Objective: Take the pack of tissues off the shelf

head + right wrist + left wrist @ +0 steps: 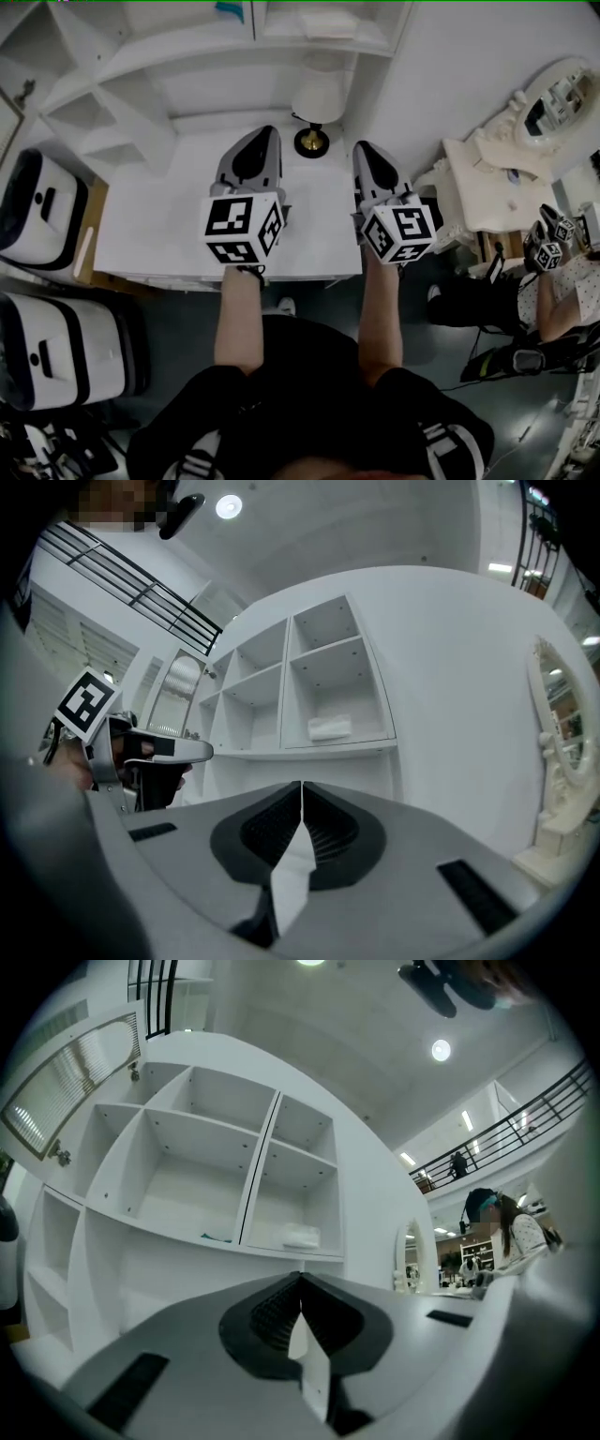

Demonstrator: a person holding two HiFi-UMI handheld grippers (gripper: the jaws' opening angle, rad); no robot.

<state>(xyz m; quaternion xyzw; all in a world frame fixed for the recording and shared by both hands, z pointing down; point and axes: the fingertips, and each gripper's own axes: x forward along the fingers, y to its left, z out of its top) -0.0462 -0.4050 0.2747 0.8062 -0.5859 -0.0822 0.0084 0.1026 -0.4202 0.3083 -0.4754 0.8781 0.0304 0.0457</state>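
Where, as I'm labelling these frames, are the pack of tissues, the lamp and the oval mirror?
pack of tissues (330, 727), right gripper view, middle of its front.
lamp (319, 96), head view, on its white shade.
oval mirror (559, 101), head view, on the glass.

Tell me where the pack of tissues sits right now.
The soft white pack of tissues lies in the lower right compartment of the white shelf unit, centre of the left gripper view, right of a small teal item.
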